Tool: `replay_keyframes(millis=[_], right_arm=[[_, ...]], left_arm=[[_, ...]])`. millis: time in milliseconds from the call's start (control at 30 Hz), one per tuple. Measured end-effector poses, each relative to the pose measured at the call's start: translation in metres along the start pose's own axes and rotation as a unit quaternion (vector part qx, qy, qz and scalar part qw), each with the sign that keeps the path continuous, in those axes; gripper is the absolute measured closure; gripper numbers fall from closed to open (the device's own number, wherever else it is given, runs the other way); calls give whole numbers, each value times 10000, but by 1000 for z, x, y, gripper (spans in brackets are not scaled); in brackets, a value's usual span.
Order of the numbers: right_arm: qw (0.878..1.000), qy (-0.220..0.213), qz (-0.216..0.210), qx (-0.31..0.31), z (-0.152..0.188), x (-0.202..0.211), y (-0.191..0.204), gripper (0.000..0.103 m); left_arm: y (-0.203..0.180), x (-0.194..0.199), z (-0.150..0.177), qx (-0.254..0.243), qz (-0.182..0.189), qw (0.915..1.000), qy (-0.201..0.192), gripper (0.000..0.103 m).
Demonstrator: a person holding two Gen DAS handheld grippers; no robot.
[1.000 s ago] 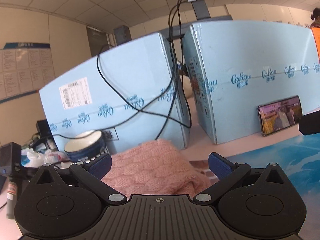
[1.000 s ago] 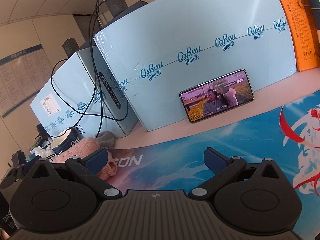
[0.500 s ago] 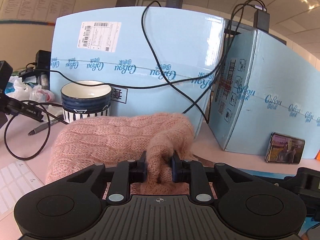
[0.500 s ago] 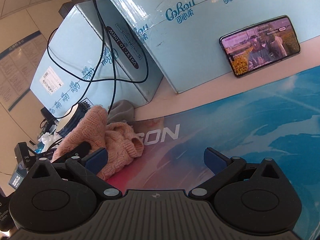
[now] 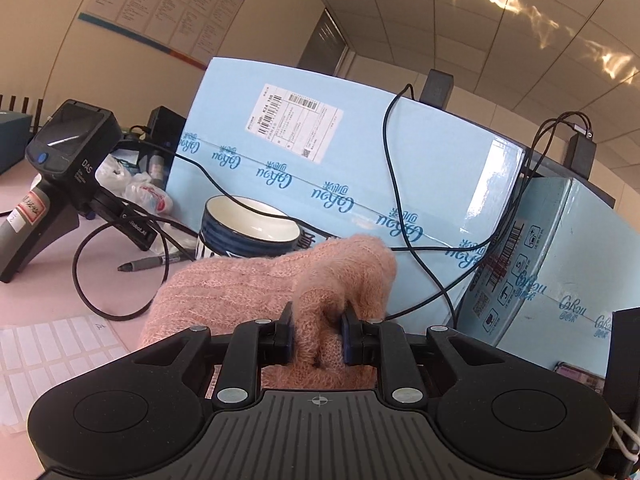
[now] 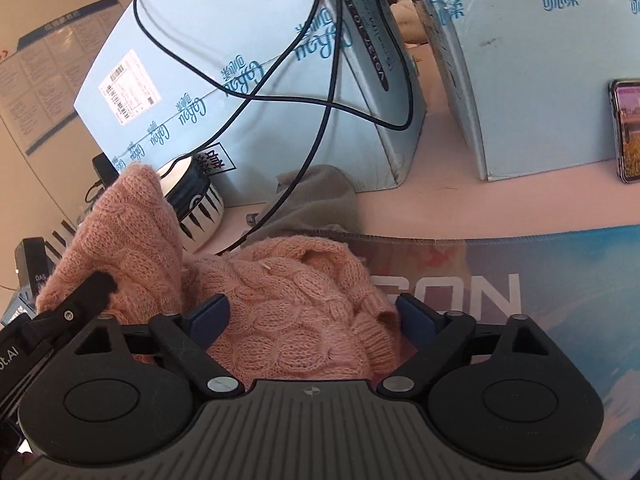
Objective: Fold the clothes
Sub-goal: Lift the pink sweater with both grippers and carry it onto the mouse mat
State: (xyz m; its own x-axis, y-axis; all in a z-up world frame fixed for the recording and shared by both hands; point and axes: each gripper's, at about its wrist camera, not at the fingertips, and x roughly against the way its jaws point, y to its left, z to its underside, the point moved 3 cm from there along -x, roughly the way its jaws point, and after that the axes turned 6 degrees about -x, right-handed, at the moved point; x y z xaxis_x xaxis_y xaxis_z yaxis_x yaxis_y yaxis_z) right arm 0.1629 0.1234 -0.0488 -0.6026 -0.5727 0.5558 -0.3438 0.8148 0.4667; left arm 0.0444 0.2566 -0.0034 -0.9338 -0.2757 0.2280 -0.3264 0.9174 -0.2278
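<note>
Garment: the pink knitted sweater (image 6: pixel 280 300) lies bunched at the left end of the worktop (image 6: pixel 460 208), partly on the blue printed mat (image 6: pixel 540 280), just in front of the pale blue boxes (image 5: pixel 360 152).
Left tool (image 5: pixel 317 336): pressed together on a fold of the sweater, with a hump of knit raised ahead of it.
Right tool (image 6: pixel 312 320): spread wide, its blue pads either side of the cable-knit heap near a ribbed cuff (image 6: pixel 376 336); nothing pinched.
Stage: I judge this the opening, gathering the sweater so it can be spread flat on the mat.
Risk, bowl: the striped bowl (image 5: pixel 248 236) sits just behind the knit; a lift or drag toward it could knock or tip it.
Risk, cables: black cables (image 5: pixel 420 248) hang close over the sweater, and loose yarn could catch one.
Risk, grip: the left pinch may hold several layers, so the garment could rise as a wad.
Risk, second grasp: shutting the right tool mid-heap would bunch it further.
</note>
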Motion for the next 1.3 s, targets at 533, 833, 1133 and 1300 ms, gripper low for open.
replay_keyframes(millis=[533,833,1133,1300], right_arm=[[9875,-1063,-1134,-246,-3,140,-37,86],[9753,-2159,61,-456,6,263,-149,87],[9514,-2681,1109,-1030,29,348,-252,87],[9515,-2470,1328,-1263,44,347,-285,87]], left_arm=[[-48,55,-5,-293,1006,9882,-1114,86],[-97,85,14,150,2171,9745,-542,86],[-146,109,54,-426,2313,9713,347,82],[-157,116,67,-1414,1744,9733,468,33]])
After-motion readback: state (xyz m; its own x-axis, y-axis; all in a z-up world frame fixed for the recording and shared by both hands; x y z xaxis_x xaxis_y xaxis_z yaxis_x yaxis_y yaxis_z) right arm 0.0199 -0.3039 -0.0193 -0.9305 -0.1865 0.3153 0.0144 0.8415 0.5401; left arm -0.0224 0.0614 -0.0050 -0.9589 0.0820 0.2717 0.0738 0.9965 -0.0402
